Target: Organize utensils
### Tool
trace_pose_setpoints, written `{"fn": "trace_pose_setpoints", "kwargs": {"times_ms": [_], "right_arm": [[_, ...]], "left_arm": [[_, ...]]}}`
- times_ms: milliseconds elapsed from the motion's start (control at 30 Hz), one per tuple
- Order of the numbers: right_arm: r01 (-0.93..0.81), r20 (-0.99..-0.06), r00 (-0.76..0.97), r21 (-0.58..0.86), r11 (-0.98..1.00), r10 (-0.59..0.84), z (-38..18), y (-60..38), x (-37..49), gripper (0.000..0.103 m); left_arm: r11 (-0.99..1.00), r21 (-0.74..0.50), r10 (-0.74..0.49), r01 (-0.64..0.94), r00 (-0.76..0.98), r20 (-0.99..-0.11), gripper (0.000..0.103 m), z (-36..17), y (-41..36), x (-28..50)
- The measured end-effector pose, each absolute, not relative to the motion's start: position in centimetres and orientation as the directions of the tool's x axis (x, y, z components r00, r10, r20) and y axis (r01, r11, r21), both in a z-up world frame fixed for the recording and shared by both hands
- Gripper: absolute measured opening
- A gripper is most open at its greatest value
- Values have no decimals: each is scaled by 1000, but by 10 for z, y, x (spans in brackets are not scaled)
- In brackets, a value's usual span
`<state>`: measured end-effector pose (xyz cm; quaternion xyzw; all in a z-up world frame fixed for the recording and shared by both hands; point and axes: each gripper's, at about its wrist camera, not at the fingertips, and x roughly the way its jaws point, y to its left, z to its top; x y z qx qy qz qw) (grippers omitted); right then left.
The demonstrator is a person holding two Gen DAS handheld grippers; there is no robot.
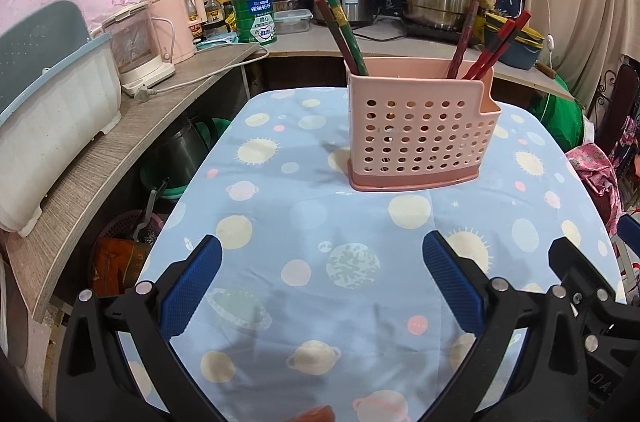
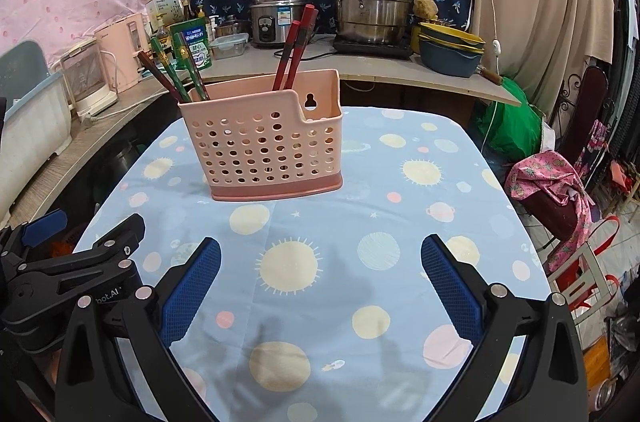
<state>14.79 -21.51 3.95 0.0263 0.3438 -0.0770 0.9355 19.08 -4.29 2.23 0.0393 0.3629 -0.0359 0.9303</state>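
A pink perforated utensil holder (image 1: 420,138) (image 2: 268,146) stands upright on the far half of the blue planet-print tablecloth (image 1: 304,222) (image 2: 400,206). Green and dark red chopsticks (image 1: 344,30) (image 2: 176,74) lean out of its left compartment. Red chopsticks (image 1: 492,46) (image 2: 294,46) lean out of its right compartment. My left gripper (image 1: 322,250) is open above the near cloth, nothing between its blue pads. My right gripper (image 2: 320,250) is open too, well short of the holder. Each gripper shows at the edge of the other's view, the right gripper (image 1: 588,286) and the left gripper (image 2: 72,258).
A grey shelf (image 1: 92,158) runs along the left with a white dish rack (image 1: 44,118) and a kettle (image 1: 140,46). The back counter (image 2: 360,62) holds a rice cooker, steel pots (image 2: 372,2), bowls and a green tin. A chair with pink cloth (image 2: 556,182) stands right of the table.
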Motion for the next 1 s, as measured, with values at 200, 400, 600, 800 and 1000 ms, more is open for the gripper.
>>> {"fn": "trace_pose_setpoints", "kwargs": {"times_ms": [200,400,600,800,1000], "right_arm": [[166,-648,751,-4,986,-129,38,-216,149,97],[168,-648,750,-6,986,-132,38,-216,151,97],[169,-649,749,-6,986,-132,37,-216,152,97],[173,-650,747,-9,985,-137,34,-216,153,97],[184,-653,743,-11,983,-146,32,-220,154,96]], "left_arm": [[994,43,-44,100,727,-685,96,22,-43,193],[995,45,-36,93,724,-689,96,21,-43,195],[995,47,-28,84,727,-686,96,20,-41,197],[996,43,-24,73,727,-687,96,20,-38,199],[997,41,-20,66,726,-687,96,21,-34,200]]}}
